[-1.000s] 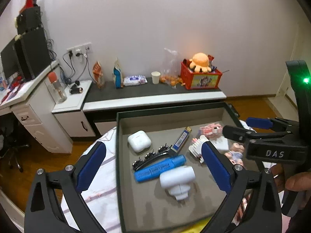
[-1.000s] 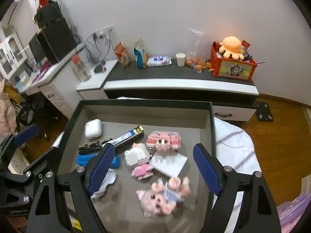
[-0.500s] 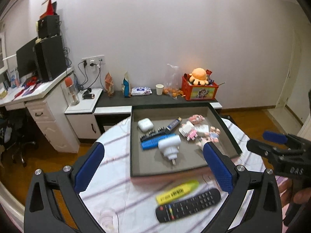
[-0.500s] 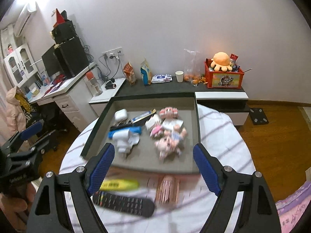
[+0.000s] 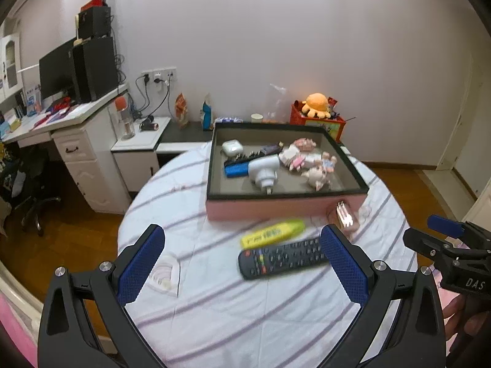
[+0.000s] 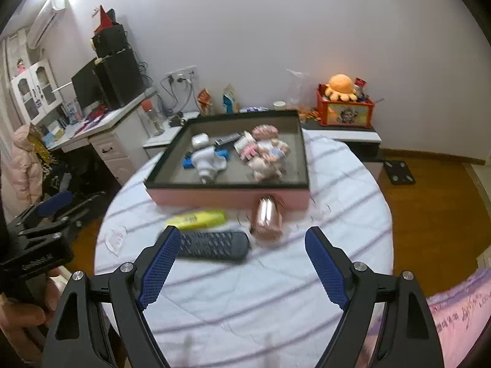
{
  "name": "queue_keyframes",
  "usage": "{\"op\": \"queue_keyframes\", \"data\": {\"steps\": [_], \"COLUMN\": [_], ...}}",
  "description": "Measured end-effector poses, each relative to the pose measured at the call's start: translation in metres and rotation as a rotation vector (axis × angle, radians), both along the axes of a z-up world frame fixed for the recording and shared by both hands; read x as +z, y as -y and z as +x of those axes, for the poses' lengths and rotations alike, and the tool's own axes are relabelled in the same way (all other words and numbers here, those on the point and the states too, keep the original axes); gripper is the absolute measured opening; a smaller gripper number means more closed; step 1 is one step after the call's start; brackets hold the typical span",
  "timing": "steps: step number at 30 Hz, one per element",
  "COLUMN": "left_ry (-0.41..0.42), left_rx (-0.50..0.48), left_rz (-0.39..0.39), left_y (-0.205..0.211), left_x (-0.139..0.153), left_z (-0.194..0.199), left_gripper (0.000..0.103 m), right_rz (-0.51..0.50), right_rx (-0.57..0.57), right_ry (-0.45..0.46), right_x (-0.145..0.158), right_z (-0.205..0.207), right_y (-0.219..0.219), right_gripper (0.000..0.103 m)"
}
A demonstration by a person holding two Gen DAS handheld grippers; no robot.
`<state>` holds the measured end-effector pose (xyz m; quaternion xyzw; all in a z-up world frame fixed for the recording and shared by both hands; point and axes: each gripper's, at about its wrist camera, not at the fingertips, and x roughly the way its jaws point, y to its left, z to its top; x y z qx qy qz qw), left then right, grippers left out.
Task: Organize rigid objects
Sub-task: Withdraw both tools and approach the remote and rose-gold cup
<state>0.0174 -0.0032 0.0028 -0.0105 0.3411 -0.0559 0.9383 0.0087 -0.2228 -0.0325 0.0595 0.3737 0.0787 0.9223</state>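
A pink box with a dark rim stands at the far side of a round table. It holds a white charger, a blue marker, a white earbud case and several small toy figures. In front of it lie a yellow highlighter, a black remote and a rose-gold metal case. My left gripper and right gripper are both open and empty, held above the near part of the table.
The table has a white striped cloth. A small clear wrapper lies at the left. Behind stand a low cabinet with a red toy box, and a white desk with monitor at left. Wood floor surrounds.
Both grippers have pulled back and up from over the box. The table front with the highlighter, remote and rose-gold case has come into view. Both stay open.
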Motion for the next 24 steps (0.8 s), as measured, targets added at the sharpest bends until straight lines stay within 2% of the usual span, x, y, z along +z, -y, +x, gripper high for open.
{"op": "queue_keyframes", "data": {"steps": [8, 24], "left_ry": [-0.112, -0.158], "left_rx": [0.0, -0.056], "left_rz": [-0.009, 0.017], "left_y": [-0.003, 0.015], "left_x": [-0.043, -0.068], "left_z": [-0.008, 0.011], "left_gripper": [0.103, 0.103], "right_rz": [0.009, 0.003], "right_rx": [-0.041, -0.044], "right_ry": [-0.096, -0.136], "right_x": [-0.036, -0.051], "right_z": [-0.009, 0.015], "right_y": [0.015, 0.016], "right_gripper": [0.085, 0.085]}}
